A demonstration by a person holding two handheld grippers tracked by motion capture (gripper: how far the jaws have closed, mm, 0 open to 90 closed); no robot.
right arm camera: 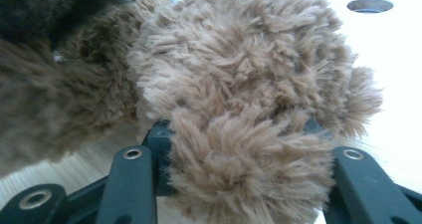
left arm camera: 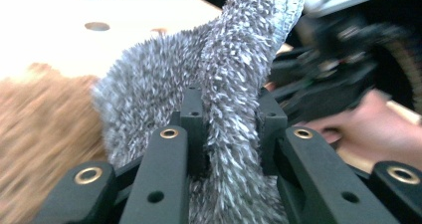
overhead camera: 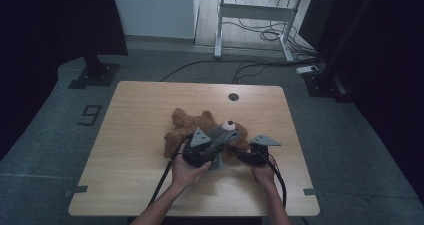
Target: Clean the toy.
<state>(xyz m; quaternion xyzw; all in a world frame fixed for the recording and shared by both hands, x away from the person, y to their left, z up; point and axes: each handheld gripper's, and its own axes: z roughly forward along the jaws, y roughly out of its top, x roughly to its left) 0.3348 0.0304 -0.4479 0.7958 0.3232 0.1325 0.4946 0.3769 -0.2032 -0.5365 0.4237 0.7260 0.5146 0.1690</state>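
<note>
Looking down from the high view, you have the brown teddy (overhead camera: pixel 192 125) lying near the middle of the tabletop (overhead camera: pixel 125 150), with a grey cloth (overhead camera: pixel 222 137) draped over it. Your left claw (overhead camera: pixel 207 147) and right claw (overhead camera: pixel 250 155) sit close together at the near side of the toy.

In the left gripper view, your left claw (left arm camera: pixel 226 134) is clamped on a fold of the grey cloth (left arm camera: pixel 234 74), the teddy (left arm camera: pixel 40 134) to one side. Lift slowly so the fold doesn't slip out of the pads.

In the right gripper view, your right claw (right arm camera: pixel 239 149) grips a tuft of the teddy (right arm camera: pixel 239 84). Hold it down firmly, so that the toy stays put while the cloth peels away.
</note>
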